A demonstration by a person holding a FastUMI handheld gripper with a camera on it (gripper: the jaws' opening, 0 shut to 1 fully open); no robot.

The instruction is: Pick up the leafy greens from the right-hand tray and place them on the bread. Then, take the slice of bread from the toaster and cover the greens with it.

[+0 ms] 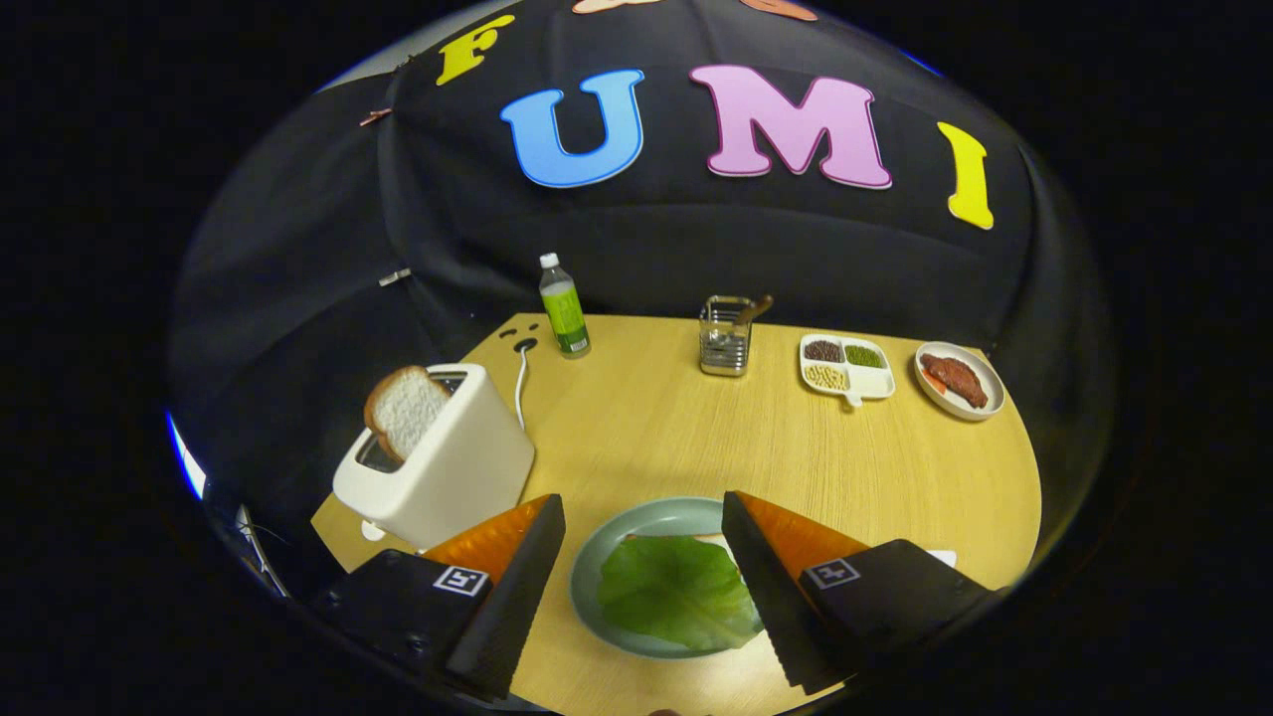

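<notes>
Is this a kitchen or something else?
Probably a pretend kitchen in a booth: a toaster holding bread, a plate with greens between the open jaws, and black cloth behind the table.

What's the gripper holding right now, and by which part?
Nothing. The gripper is open, fingers spread either side of the green leafy lettuce lying on the round grey-green plate, without touching it.

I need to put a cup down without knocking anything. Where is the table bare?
Bare wood spans the table middle, bordered by toaster, bottle, utensil holder, divided dish and plate with greens. Crowded along the back. The gripper hangs open over the plate.
</notes>
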